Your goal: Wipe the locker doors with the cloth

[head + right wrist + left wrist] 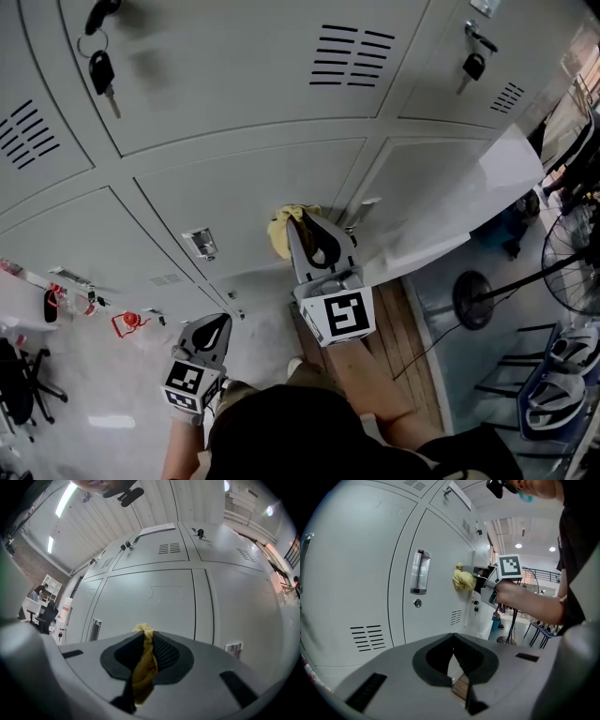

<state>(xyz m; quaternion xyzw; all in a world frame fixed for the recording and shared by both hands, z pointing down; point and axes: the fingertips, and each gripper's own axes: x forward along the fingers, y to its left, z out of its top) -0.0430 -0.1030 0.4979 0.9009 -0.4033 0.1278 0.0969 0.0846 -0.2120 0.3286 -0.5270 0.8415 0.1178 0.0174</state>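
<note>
A crumpled yellow cloth point(285, 228) is pinched in my right gripper point(307, 223) and pressed against a grey locker door point(253, 187), right of its recessed handle point(201, 244). In the right gripper view the cloth point(143, 663) fills the shut jaws, its tip poking out toward the door point(150, 597). The left gripper view shows the cloth point(463, 579) against the door from the side. My left gripper point(212, 330) hangs lower left, away from the lockers, its jaws closed with nothing between them point(453, 654).
Keys point(101, 67) hang from locks on the upper doors; another key point(472, 66) is at the right. An open locker door point(487, 178) juts out on the right. A fan stand point(473, 300) and stacked chairs point(553, 375) stand beyond it.
</note>
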